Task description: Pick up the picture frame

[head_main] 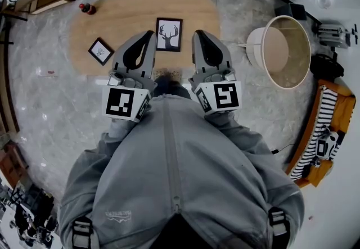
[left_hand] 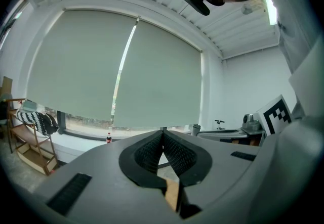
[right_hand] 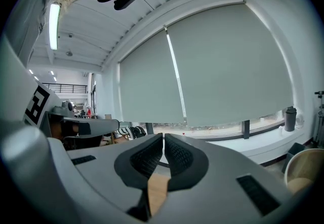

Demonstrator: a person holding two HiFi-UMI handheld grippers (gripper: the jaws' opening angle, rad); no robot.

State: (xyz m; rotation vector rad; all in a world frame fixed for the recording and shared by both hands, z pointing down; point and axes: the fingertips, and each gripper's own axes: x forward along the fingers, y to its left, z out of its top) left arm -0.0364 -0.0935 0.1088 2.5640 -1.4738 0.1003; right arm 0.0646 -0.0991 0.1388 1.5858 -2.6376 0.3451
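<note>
Deer picture frame [head_main: 169,34] on wooden desk [head_main: 112,14], between left gripper [head_main: 149,34] and right gripper [head_main: 198,34], both fingers closed, empty.

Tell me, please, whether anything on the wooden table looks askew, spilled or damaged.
The small picture frame near the left end of the table sits turned diagonally to the table's edges, whereas the deer-antler picture frame in the middle lies roughly square to them. Nothing looks spilled or damaged.
</note>
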